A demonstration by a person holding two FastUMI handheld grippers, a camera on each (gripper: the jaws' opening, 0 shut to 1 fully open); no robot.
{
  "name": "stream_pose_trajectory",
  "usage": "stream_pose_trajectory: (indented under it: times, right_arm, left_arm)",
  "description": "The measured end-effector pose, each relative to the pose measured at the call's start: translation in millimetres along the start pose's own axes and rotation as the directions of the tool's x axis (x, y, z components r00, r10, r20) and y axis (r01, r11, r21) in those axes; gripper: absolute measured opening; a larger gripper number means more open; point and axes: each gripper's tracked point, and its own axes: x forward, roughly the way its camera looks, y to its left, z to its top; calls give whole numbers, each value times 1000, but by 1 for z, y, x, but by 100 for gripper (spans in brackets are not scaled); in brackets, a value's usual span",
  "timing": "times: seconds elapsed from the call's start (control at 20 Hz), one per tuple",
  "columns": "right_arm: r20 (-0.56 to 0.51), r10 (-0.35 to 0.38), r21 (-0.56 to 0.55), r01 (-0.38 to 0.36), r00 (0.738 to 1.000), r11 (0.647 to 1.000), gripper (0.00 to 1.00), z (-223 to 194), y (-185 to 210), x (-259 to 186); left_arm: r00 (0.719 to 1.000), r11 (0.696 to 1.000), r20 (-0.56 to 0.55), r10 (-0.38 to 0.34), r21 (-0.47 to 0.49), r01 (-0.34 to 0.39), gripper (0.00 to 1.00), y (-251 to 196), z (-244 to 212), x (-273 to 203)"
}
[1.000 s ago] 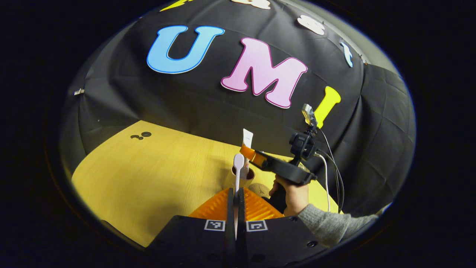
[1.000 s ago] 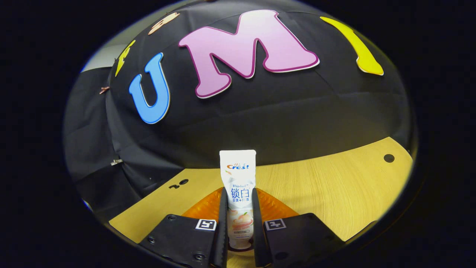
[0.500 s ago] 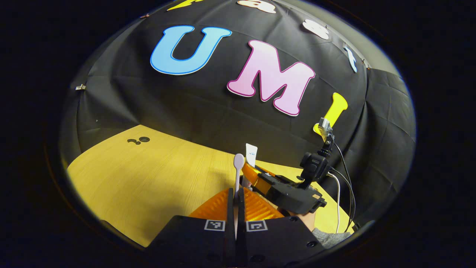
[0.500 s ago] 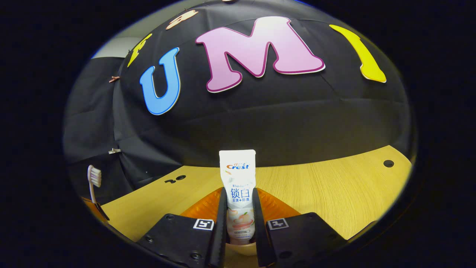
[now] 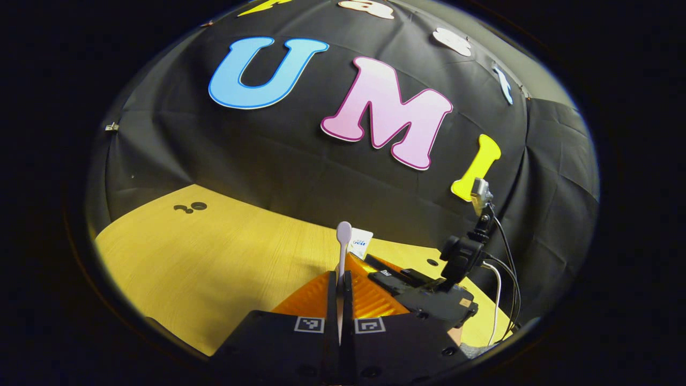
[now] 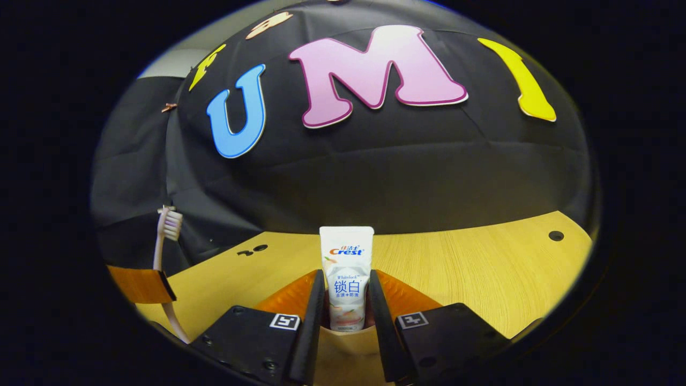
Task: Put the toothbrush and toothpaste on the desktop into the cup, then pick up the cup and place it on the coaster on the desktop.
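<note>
- Got the left claw (image 5: 340, 274) squeezed tight on the toothbrush (image 5: 343, 241), both fingers pinched against the white handle down at 6 o'clock in the left gripper view.
- Holding that brush upright, with the smooth back of the head poking up just past the fingertips, toward 12 o'clock from them.
- Over in the right gripper view, spotted the same brush way out at 9 o'clock, bristles on top, handle running down through the left claw's ribbed pad.
- Moving on to the right claw (image 6: 346, 274): sitting at 6 o'clock in its own view, fingers hugging the toothpaste (image 6: 347, 257) on both sides.
- Honestly can't tell if those fingers are actually pressing the tube or just flanking it, so not calling it gripped or let go.
- Standing the tube upright, crimped end up, with its lower end dipping inside the tan rim of the cup (image 6: 343, 351), right below the fingers at 6 o'clock.
- From the left gripper view, catching the right claw at about 4 o'clock, just beside the left one, with the top of the tube peeking out right next to the brush head.
- Hovering all of it over the yellow wooden desktop (image 5: 214, 257), with a couple of small dark holes (image 5: 190, 207) out at 9 o'clock.
</note>
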Motion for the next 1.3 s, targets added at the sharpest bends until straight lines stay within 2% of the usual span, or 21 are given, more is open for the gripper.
stream_pose_trajectory:
  times: [0.05, 0.15, 0.2, 0.25, 0.3, 0.5, 0.7, 1.0, 1.3]
  right_arm:
    - [13, -5, 17, 5, 1000, 1000, 51, 4, -4, -4]
    - [24, -25, 36, 24, 999, 999, 51, 13, -15, -15]
    - [15, -55, 36, 54, 998, 998, 43, 13, -26, -21]
    - [9, -86, 42, 85, 996, 995, 52, 14, -37, -29]
    - [9, -108, 56, 107, 994, 993, 52, 14, -45, -37]
    - [-29, -155, 127, 157, 987, 979, 52, -4, -67, -65]
    - [-81, -218, 191, 230, 973, 954, 52, -27, -93, -91]
    - [-138, -219, 242, 248, 966, 938, 52, -45, -106, -107]
    - [-154, -214, 263, 249, 965, 932, 52, -52, -115, -108]
  left_arm:
    - [1000, 1000, 17, -4, 3, 4, 6, -2, 5, 3]
    - [998, 1000, 53, -26, 10, 26, 6, -10, 17, 11]
    - [997, 999, 76, -34, 17, 33, 6, -14, 24, 15]
    - [995, 999, 96, -38, 26, 36, 11, -17, 30, 22]
    - [993, 999, 111, -39, 33, 36, 6, -20, 35, 29]
    - [986, 998, 159, -50, 44, 43, 6, -33, 55, 58]
    - [964, 997, 260, -54, 60, 40, 6, -45, 77, 81]
    - [953, 999, 303, 14, 36, -26, 6, -32, 62, 117]
    - [959, 995, 274, 68, 50, -85, 7, -23, 30, 138]
